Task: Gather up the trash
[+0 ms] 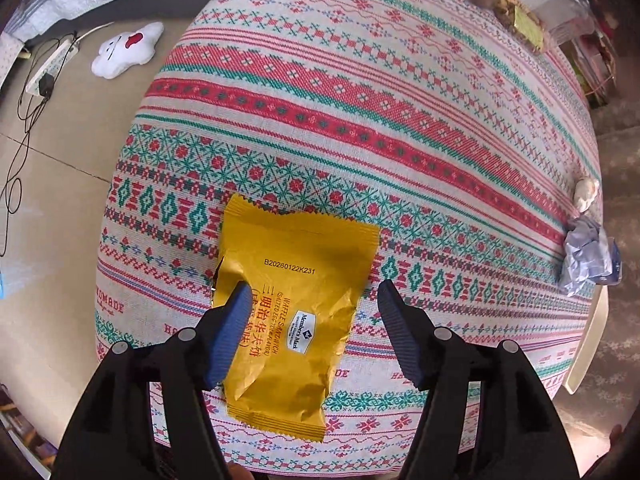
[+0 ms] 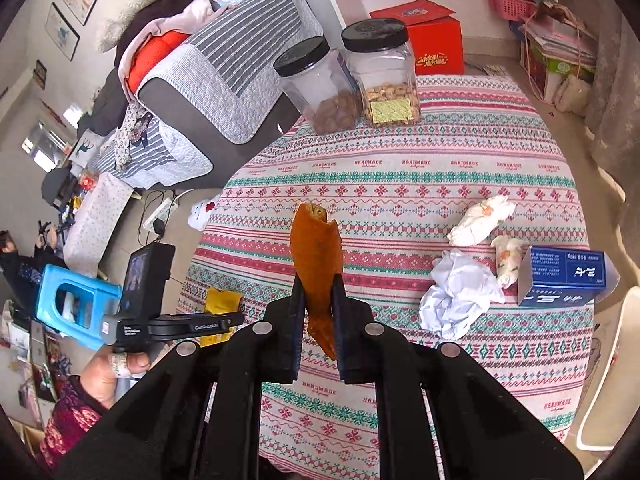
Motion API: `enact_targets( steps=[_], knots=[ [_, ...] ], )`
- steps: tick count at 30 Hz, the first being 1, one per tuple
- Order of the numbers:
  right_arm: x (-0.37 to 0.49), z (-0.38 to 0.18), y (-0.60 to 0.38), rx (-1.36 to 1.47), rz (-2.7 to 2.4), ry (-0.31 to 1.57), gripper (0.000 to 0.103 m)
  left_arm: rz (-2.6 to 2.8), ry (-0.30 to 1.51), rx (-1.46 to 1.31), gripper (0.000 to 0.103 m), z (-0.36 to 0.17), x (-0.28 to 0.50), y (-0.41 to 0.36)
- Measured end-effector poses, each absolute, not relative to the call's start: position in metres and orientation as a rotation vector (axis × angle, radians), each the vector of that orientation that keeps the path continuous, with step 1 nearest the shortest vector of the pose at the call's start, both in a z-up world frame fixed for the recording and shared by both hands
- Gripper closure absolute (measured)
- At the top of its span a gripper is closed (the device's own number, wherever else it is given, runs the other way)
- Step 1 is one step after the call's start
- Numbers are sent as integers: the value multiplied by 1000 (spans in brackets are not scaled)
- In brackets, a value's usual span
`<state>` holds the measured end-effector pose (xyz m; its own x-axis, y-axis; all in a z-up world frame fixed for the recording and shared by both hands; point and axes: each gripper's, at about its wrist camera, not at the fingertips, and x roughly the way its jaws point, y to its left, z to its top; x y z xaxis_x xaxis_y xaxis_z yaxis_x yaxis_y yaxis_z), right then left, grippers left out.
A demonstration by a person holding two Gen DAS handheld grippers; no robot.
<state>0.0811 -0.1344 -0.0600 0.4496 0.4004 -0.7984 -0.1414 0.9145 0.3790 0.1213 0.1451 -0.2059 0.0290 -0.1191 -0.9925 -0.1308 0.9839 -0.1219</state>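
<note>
Flat yellow foil snack wrapper [image 1: 292, 304] lies on the patterned woven tablecloth [image 1: 360, 120]; left gripper [image 1: 312, 292] poised above it, jaws released, straddling for a pinch. Right gripper [image 2: 316, 280] clenched on an orange peel strip [image 2: 316, 252], lifted clear, presumably for disposal.

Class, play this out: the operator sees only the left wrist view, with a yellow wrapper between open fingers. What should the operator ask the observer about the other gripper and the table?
Operator: Is the right gripper free?
Observer: No, the right gripper is shut on an orange wrapper.
Operator: Other trash?
Observer: A crumpled white paper and two tissue wads lie beside a blue box.
Operator: Anything behind?
Observer: Two black-lidded jars stand at the table's far edge.
</note>
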Motion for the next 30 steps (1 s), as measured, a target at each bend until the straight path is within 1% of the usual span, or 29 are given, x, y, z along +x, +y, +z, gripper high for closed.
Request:
enact_targets(
  steps=[1, 3, 5, 6, 10, 13, 16, 17, 18, 19, 20, 21, 25, 30],
  knots=[
    [81, -62, -134, 276, 340, 1058, 91, 22, 1535, -168, 46, -207, 121, 143],
    [81, -64, -133, 284, 343, 1062, 91, -5, 1505, -165, 63, -202, 122, 140],
    [81, -63, -135, 295, 345, 1054, 91, -39, 1489, -204, 89, -197, 122, 140],
    [82, -62, -135, 295, 342, 1047, 91, -46, 1482, -222, 94, -196, 123, 142],
    [83, -61, -138, 313, 332, 1030, 91, -16, 1421, -303, 99, -190, 126, 159],
    [82, -60, -141, 316, 329, 1021, 91, -27, 1373, -375, 99, -177, 126, 174],
    [82, -57, -143, 323, 330, 1009, 91, -53, 1332, -388, 99, -161, 125, 179],
    [82, -57, -143, 326, 332, 1007, 91, -69, 1323, -387, 97, -156, 122, 179],
    [82, -56, -142, 328, 335, 1006, 91, -71, 1330, -383, 93, -155, 120, 181],
    [82, -56, -142, 327, 337, 1005, 91, -49, 1340, -376, 70, -156, 123, 182],
    [82, -56, -141, 326, 340, 1005, 91, -14, 1342, -365, 40, -158, 124, 180],
    [82, -56, -140, 323, 342, 1005, 91, 31, 1336, -350, 31, -157, 122, 182],
    [82, -56, -139, 317, 346, 1005, 91, 108, 1372, -369, 22, -170, 122, 192],
    [82, -60, -141, 317, 343, 1016, 90, 185, 1430, -407, 21, -197, 126, 185]
  ],
)
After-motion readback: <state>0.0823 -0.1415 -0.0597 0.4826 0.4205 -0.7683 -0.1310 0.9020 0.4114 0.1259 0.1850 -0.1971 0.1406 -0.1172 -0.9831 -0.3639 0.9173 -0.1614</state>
